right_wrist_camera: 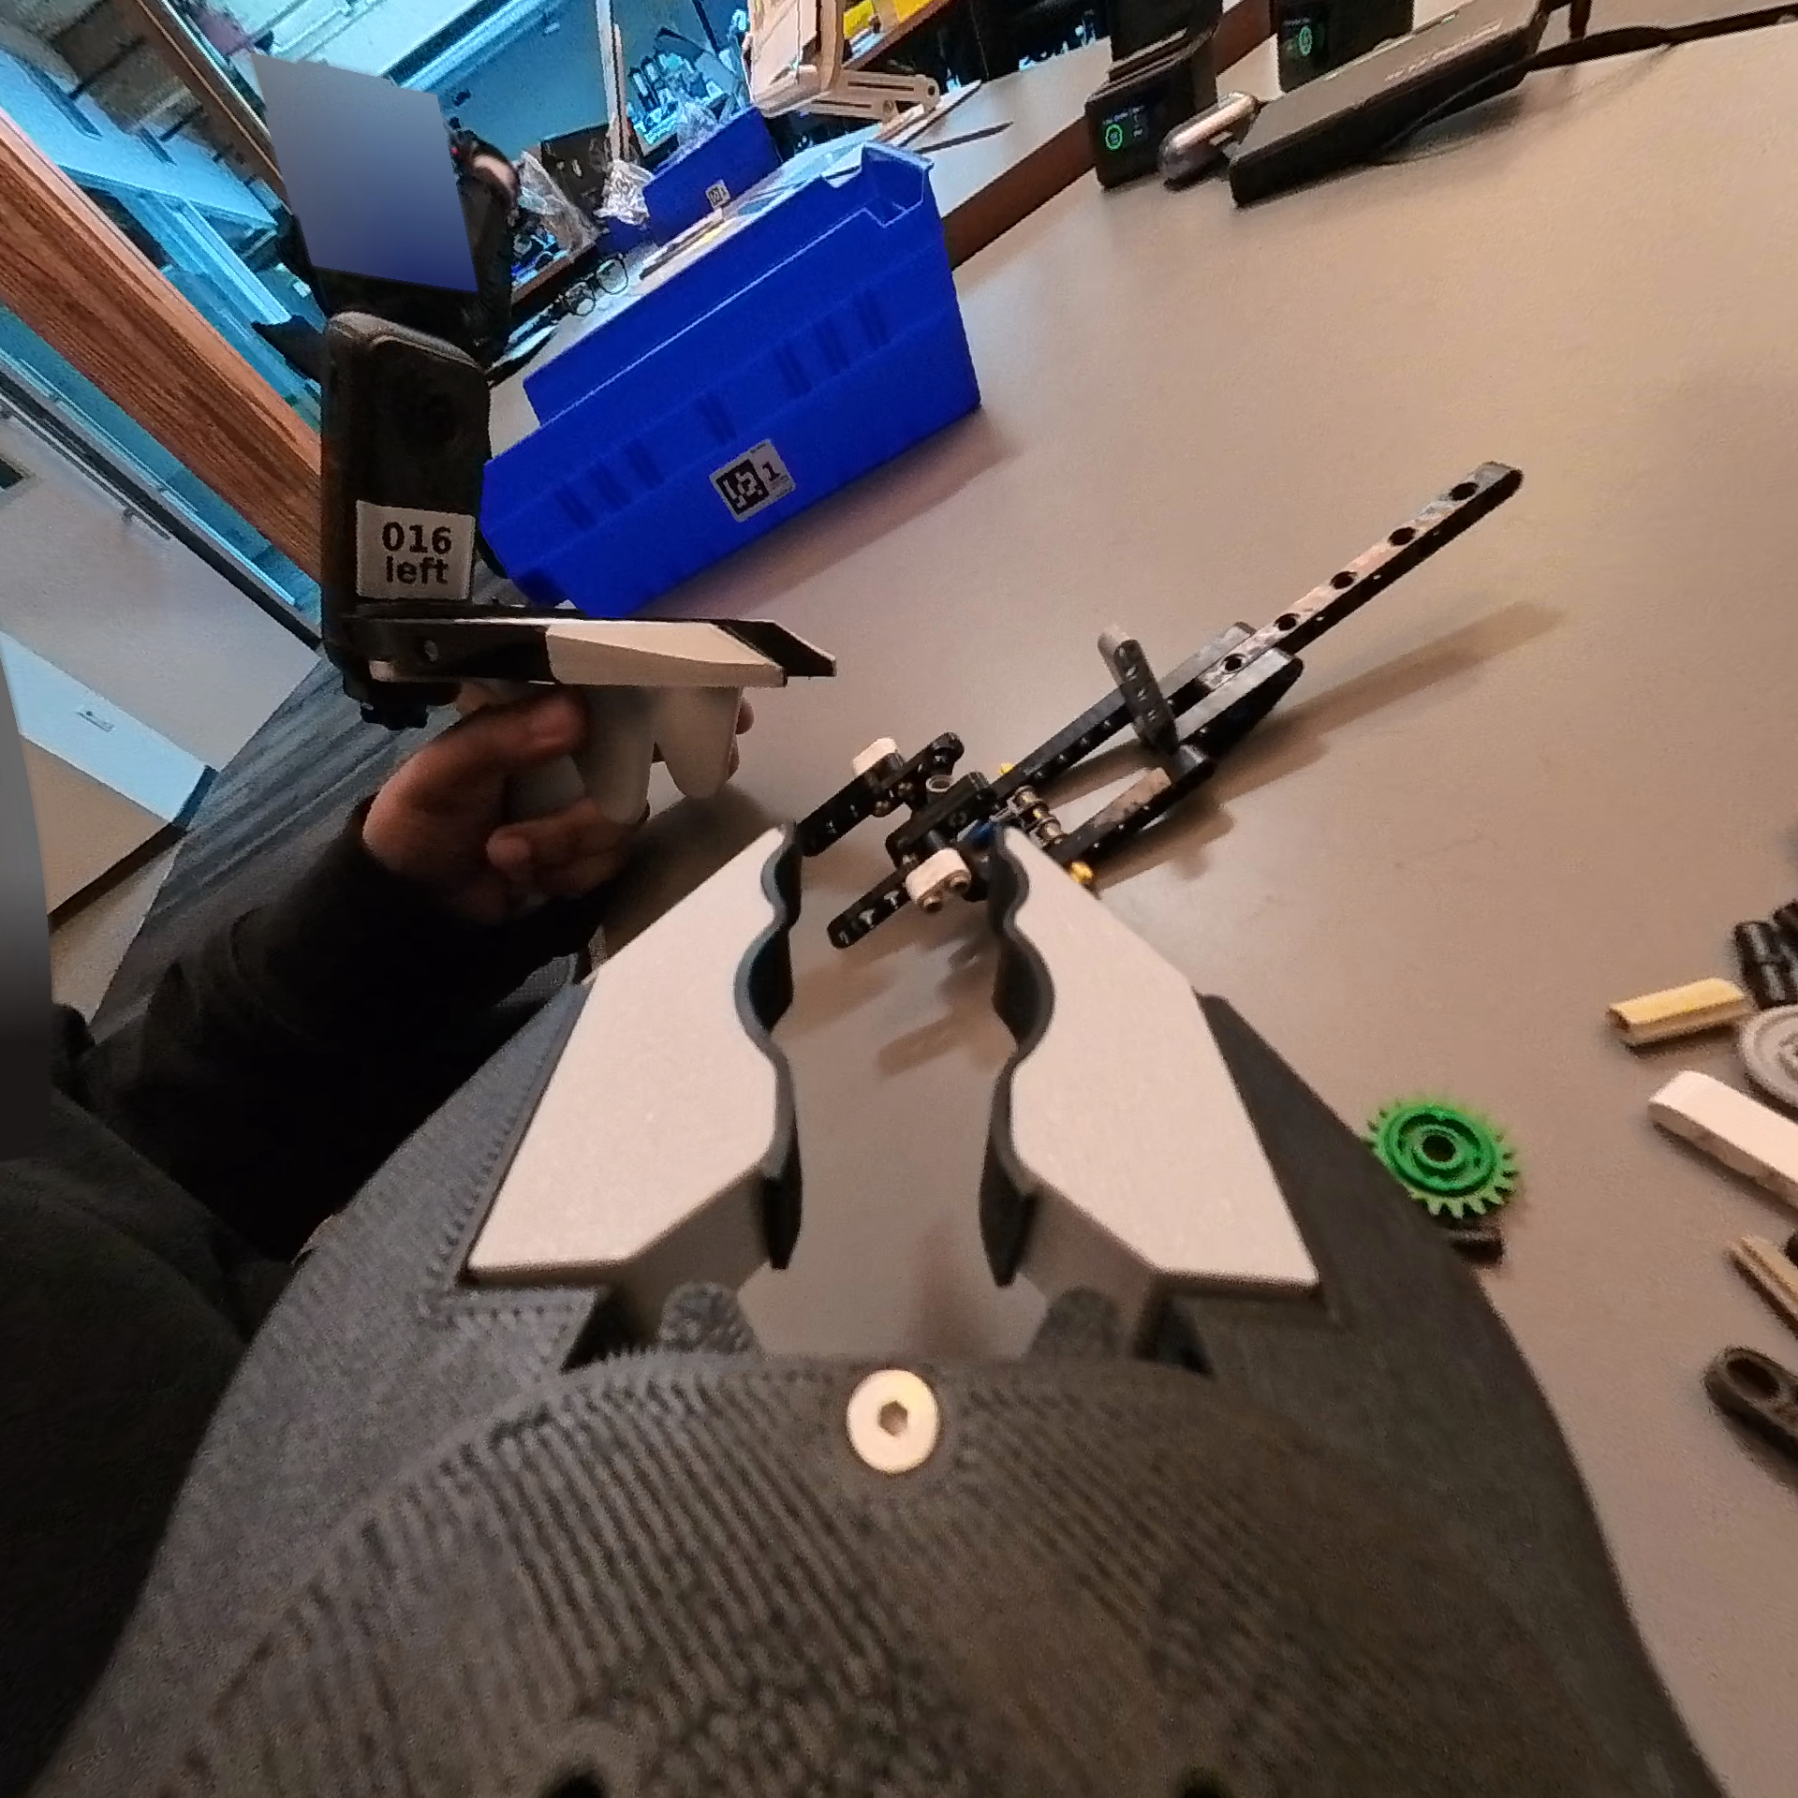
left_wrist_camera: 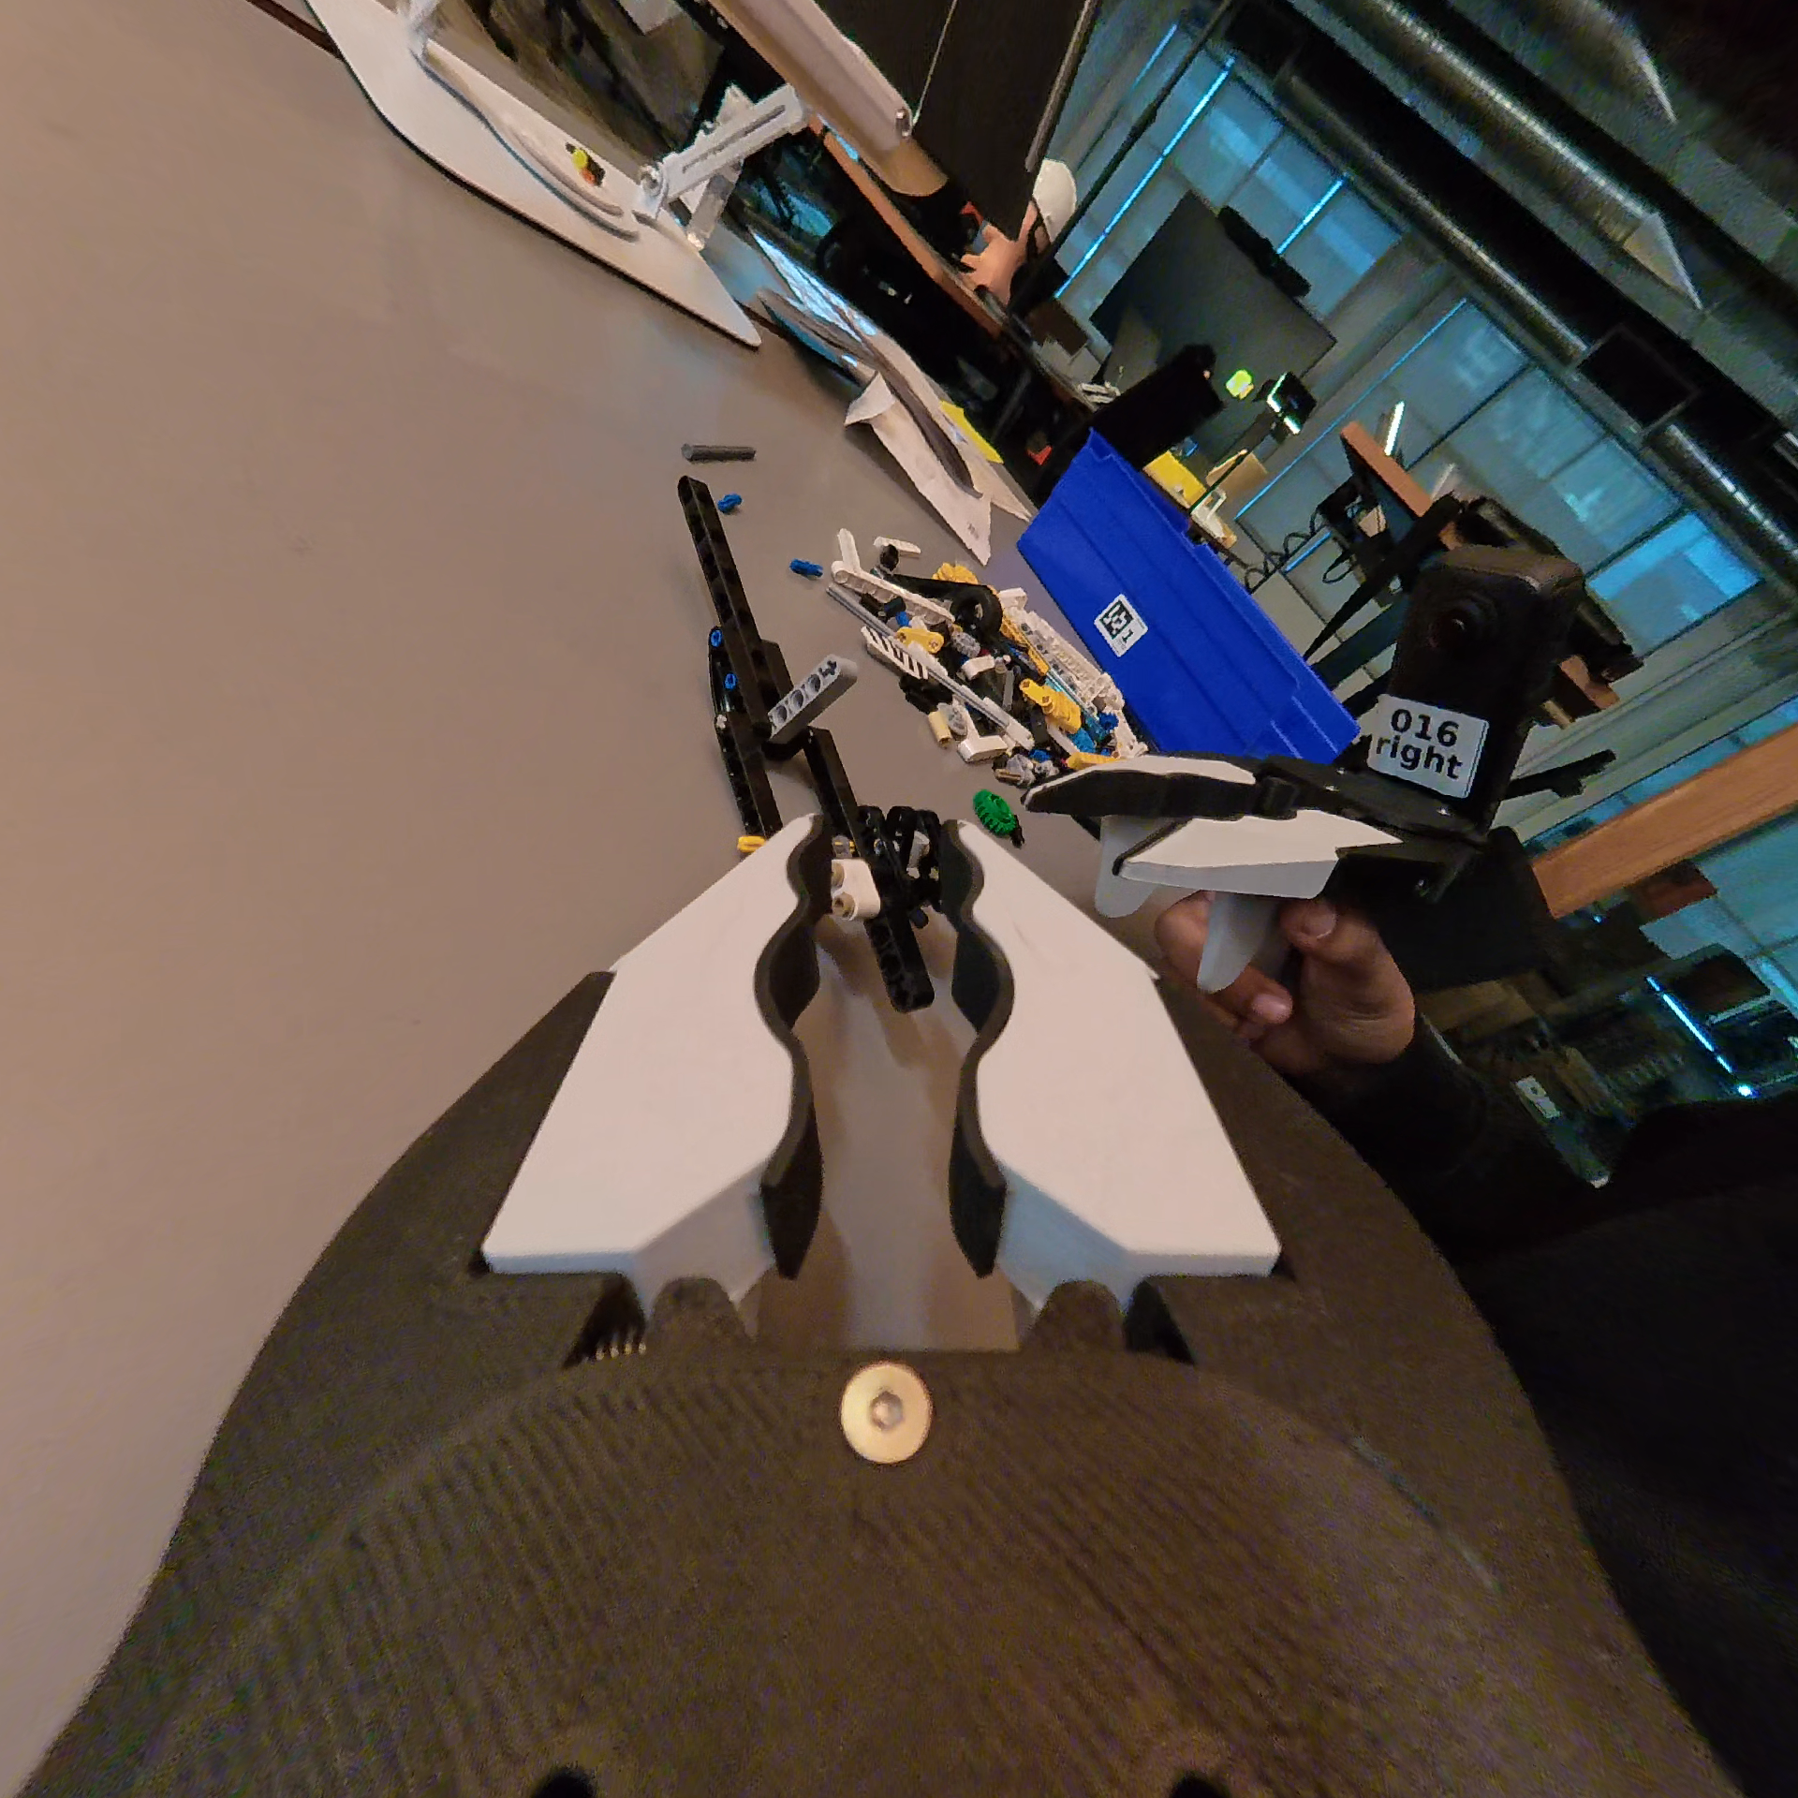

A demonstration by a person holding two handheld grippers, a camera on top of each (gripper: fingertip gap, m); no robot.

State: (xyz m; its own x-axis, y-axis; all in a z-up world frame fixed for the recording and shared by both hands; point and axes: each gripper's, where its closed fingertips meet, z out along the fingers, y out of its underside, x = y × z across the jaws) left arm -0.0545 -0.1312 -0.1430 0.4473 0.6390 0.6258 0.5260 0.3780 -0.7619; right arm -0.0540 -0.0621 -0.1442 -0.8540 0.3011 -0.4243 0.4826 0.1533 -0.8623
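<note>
A black beam assembly (left_wrist_camera: 895, 953) with white connectors and a short grey beam lies on the grey table (left_wrist_camera: 292, 584). In the left wrist view my left gripper (left_wrist_camera: 881, 837) is open, and the near end of the assembly shows through the gap between its fingertips. The right wrist view shows the left gripper (right_wrist_camera: 798, 662) raised above the table, left of the assembly (right_wrist_camera: 973, 798) and clear of it. My right gripper (right_wrist_camera: 895, 846) is open and empty, its tips just short of the assembly's near end. It also shows in the left wrist view (left_wrist_camera: 1060, 827), above a green gear (left_wrist_camera: 992, 809).
A blue bin (left_wrist_camera: 1168, 623) stands behind a pile of loose white, yellow and black parts (left_wrist_camera: 983, 662). The green gear (right_wrist_camera: 1440, 1158) and several loose pieces (right_wrist_camera: 1722, 1119) lie right of my right gripper. A white board (left_wrist_camera: 545, 175) lies far back. Dark devices (right_wrist_camera: 1362, 146) sit at the table's far edge. One gripper's finger ends stand about 8 cm off the other's.
</note>
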